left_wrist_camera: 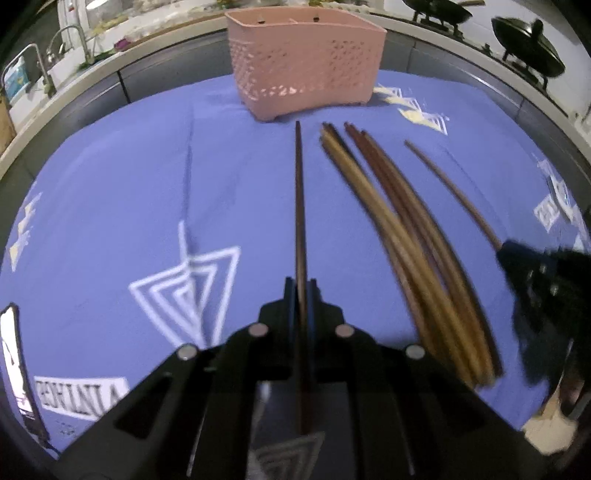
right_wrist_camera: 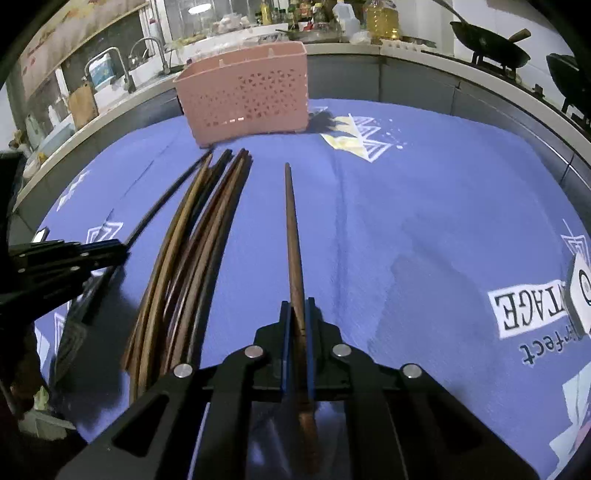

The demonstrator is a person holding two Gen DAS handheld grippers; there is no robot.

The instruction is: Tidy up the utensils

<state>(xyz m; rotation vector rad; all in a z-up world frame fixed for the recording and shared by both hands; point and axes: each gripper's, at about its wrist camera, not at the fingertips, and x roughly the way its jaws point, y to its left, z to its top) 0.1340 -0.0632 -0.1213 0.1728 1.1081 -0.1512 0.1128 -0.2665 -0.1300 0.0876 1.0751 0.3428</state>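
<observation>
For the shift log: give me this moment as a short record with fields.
surface: blue printed cloth
container: pink perforated utensil basket, upright at the far edge of the cloth
loose utensils: bundle of wooden chopsticks lying between the two grippers
left gripper: shut on a dark chopstick
right gripper: shut on a brown chopstick
in basket: cannot tell

blue printed cloth [right_wrist_camera: 424, 221], 2 dark woks [left_wrist_camera: 528, 48], a faucet [right_wrist_camera: 110, 62], perhaps oil bottles [right_wrist_camera: 382, 18].
</observation>
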